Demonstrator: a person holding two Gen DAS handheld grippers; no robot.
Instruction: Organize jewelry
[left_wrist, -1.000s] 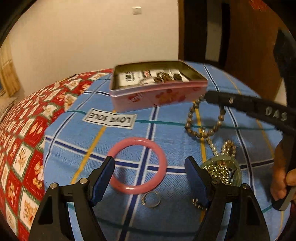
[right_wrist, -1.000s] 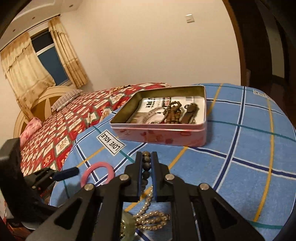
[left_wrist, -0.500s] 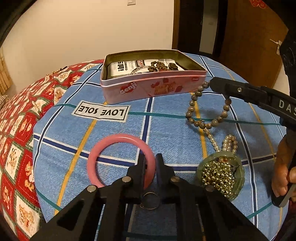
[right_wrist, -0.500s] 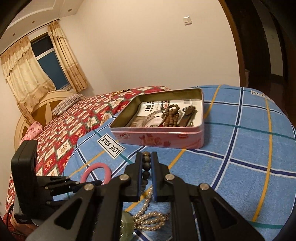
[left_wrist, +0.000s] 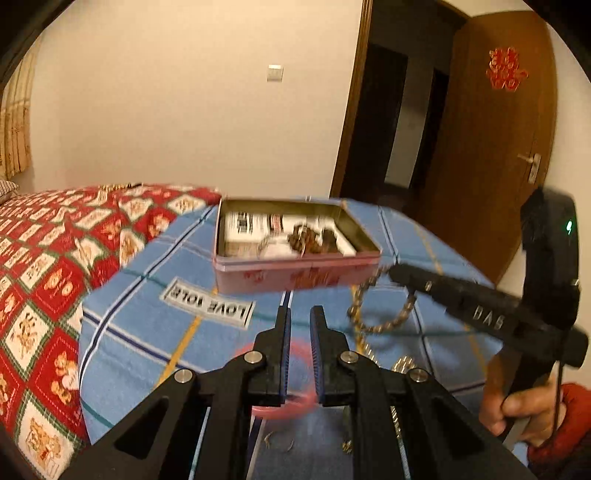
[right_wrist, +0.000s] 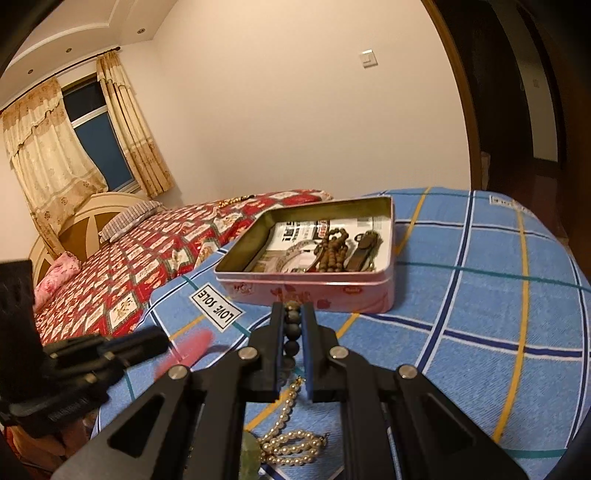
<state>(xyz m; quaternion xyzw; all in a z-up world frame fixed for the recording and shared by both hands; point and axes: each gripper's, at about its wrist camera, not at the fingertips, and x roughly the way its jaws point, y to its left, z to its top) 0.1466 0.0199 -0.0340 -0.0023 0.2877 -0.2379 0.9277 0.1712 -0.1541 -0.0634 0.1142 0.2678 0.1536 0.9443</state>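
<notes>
Blue plaid cloth (right_wrist: 480, 302) covers the bed end, with a red patterned quilt (right_wrist: 147, 258) beyond it on the left. Nearest, the left gripper (left_wrist: 300, 352) has its jaws drawn narrow on the rim of the pink bangle (left_wrist: 295, 406), which shows blurred between and behind the blue pads. To its right, pearls (right_wrist: 291, 443) lie loose on the cloth. The right gripper (right_wrist: 293, 343) is clamped on a string of dark beads (right_wrist: 292, 325), whose loop hangs over the cloth in the left view. Just past both grippers a "LOVE SOLE" label (right_wrist: 216, 308) lies flat. Farther back sits the open pink tin (right_wrist: 376, 295), holding brown beads (right_wrist: 334, 251) on printed paper. Behind are a cream wall, curtains (right_wrist: 55, 155) and a brown door (left_wrist: 491, 140).
</notes>
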